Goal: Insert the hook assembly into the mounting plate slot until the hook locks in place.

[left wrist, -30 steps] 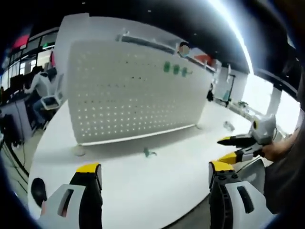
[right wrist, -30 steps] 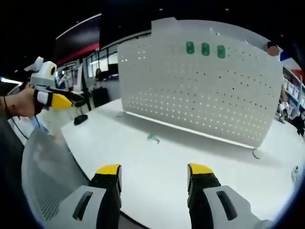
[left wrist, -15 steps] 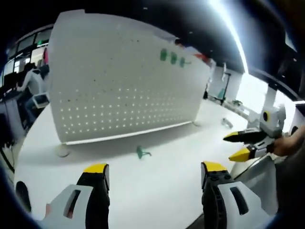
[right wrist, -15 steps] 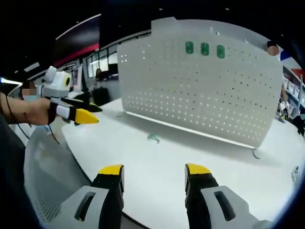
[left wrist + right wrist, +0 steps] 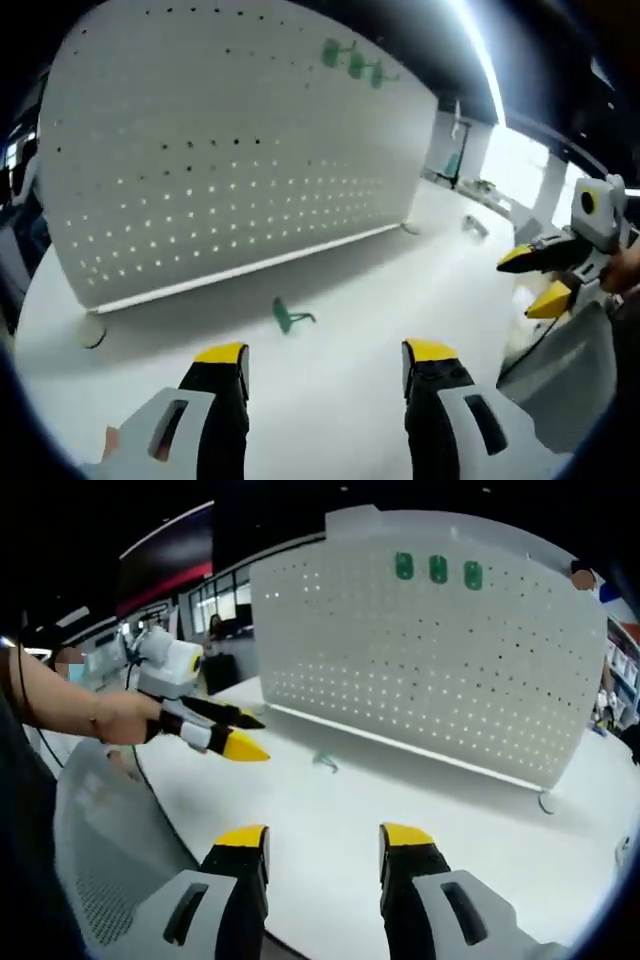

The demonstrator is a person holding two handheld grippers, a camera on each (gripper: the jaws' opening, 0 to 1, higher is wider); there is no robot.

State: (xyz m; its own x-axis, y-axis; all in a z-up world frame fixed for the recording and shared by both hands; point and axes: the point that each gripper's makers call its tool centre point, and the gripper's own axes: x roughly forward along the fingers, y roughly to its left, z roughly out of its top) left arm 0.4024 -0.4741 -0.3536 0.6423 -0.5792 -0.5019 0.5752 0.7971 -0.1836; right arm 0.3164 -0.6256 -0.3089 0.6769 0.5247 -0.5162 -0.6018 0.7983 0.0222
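White worktop (image 5: 400,290), broad, curved front edge. Standing on it, upright: large white perforated mounting plate (image 5: 230,150), on small round feet, rows of holes lit from behind. Three green hooks (image 5: 438,569) already seated in a row near the plate's top edge.

Left gripper (image 5: 325,365): fingers wide apart, nothing between them, yellow tips aimed over the worktop toward the plate's base. In the right gripper view it comes in from the left, held in a person's hand (image 5: 125,718), above the worktop edge.

Right gripper (image 5: 322,848): fingers parted about as wide, also empty, hanging at the near edge of the worktop. In the left gripper view it sits at far right, off to the side, well apart from the hook.

Hook assembly (image 5: 288,317): small green piece lying loose on the worktop, between the plate's lower edge and the left gripper, nearer the left gripper than the right. Too small to read its orientation.

Step, as judged: the reach for the pickup; hook not yet grasped, insertion not begun. Next move calls for lowering the left fingers astride the hook, closing on its body so the mounting tabs stay free, then lifting to an empty slot on the plate. Risk: a small part on a smooth top may skid when pinched.
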